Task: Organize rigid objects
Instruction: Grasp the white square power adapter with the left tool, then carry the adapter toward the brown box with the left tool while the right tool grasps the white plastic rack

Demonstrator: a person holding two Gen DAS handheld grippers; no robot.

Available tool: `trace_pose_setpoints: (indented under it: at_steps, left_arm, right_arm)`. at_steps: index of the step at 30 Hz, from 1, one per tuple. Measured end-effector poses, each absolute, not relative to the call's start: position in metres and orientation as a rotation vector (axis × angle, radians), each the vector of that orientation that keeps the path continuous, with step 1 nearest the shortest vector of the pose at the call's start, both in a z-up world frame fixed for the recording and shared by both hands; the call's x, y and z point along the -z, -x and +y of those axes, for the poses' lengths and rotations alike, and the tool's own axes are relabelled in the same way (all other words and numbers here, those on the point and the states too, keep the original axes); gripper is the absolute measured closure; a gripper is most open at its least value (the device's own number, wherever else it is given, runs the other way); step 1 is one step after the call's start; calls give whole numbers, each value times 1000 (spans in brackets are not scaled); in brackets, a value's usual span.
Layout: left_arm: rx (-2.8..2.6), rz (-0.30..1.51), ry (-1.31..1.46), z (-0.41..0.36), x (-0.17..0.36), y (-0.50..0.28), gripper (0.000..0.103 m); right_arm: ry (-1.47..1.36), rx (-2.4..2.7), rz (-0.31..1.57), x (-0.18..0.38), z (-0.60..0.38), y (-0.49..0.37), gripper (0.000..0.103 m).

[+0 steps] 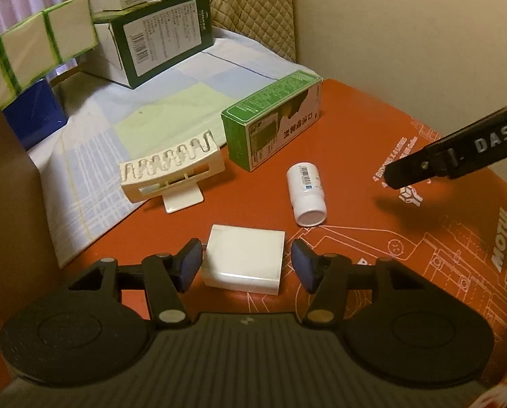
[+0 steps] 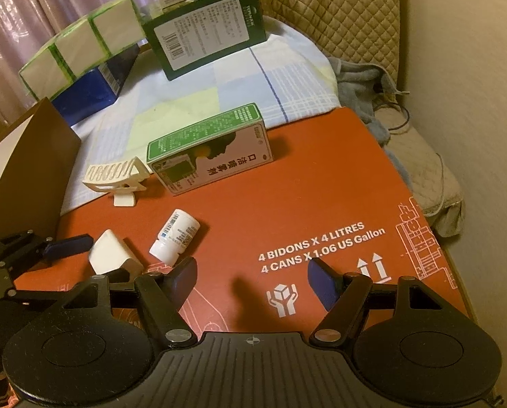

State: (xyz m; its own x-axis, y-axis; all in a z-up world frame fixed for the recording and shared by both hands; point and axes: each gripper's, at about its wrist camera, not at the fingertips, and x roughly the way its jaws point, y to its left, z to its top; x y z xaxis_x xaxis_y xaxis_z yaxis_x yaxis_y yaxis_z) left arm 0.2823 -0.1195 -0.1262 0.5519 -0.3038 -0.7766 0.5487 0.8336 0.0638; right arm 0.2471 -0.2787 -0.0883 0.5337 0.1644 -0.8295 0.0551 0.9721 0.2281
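A small white flat box [image 1: 243, 258] lies on the red cardboard sheet [image 1: 372, 119]. My left gripper [image 1: 246, 265] is open around it: the left pad is close to its side and the right pad stands apart from it. A white pill bottle [image 1: 306, 193] lies on its side just beyond. Further back are a green and white carton [image 1: 270, 125] and a cream slotted rack [image 1: 171, 166]. My right gripper [image 2: 253, 282] hangs open over bare red cardboard with nothing between its fingers. The bottle [image 2: 176, 238] and the white box [image 2: 112, 251] are to its left.
A checked cloth [image 1: 117, 119] covers the back left. On it sit a dark green box [image 1: 165, 37], a blue box [image 1: 34, 115] and a long white box with green bands [image 1: 39, 44]. A brown cardboard flap [image 1: 8, 204] stands at the left. A quilted cushion [image 2: 338, 10] and a wall close the right.
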Motion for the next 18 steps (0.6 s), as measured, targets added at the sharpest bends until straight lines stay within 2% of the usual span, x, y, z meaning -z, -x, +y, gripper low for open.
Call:
trace_pose_setpoints:
  at_steps: [4, 18]
  left_arm:
    - [513, 851, -318, -121, 129, -287, 54]
    - [425, 869, -266, -93, 124, -257, 56]
  right_arm:
    - [-242, -57, 1006, 87, -281, -244, 34]
    - [-222, -127, 991, 83, -269, -241, 34]
